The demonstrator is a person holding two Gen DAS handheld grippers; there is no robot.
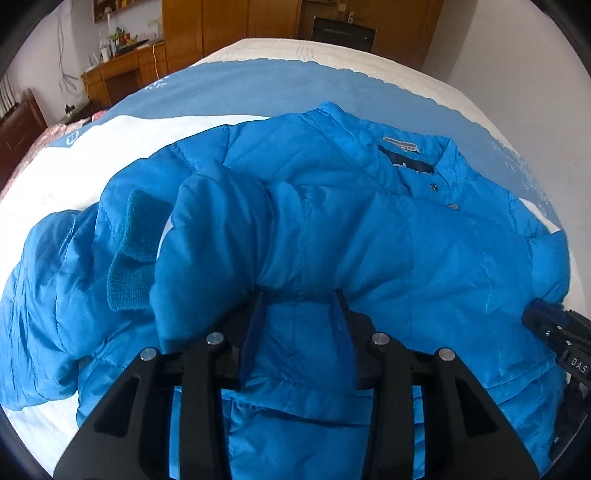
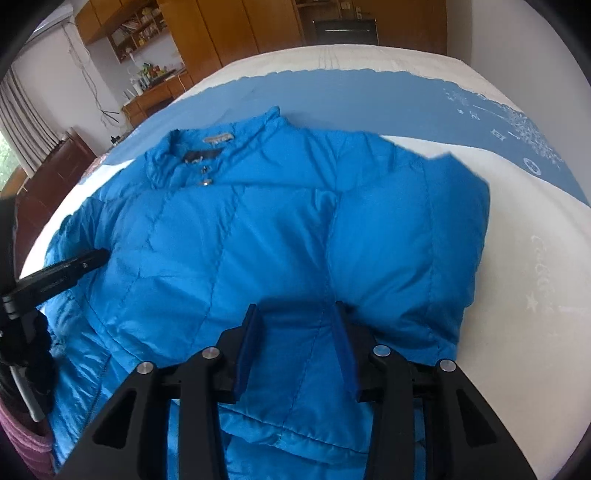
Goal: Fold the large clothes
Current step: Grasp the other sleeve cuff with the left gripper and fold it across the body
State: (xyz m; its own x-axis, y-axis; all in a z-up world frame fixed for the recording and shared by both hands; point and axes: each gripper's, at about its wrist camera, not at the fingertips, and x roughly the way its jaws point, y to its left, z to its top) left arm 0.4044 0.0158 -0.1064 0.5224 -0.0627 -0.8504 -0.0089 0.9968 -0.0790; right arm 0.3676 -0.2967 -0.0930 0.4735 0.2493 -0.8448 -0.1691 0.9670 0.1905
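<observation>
While the bed (image 1: 369, 62) filled most of both views, with its blue and white cover (image 2: 369, 96) stretched flat, the blue padded jacket (image 1: 424, 258) lay on it, collar toward the far side and front facing up. Its body was spread wide across the white part of the cover, and one sleeve (image 1: 207, 251) was folded in over the chest, so that its knitted cuff (image 1: 129, 258) pointed toward the camera of the left hand. Behind the bed stood wooden cupboards (image 2: 229, 29) and a desk (image 1: 122, 70) with small things on it. The left gripper (image 1: 299, 295) was closed on a thick fold of the jacket near its lower edge; the fabric bulged between the two fingers and over their tips. The right gripper (image 2: 295, 308) held another fold of the same jacket in the same manner, with the padding pinched between its blue pads (image 2: 341, 350). At the collar (image 2: 177, 155) a dark label (image 1: 406, 162) and two small snaps (image 2: 205, 175) were visible.
</observation>
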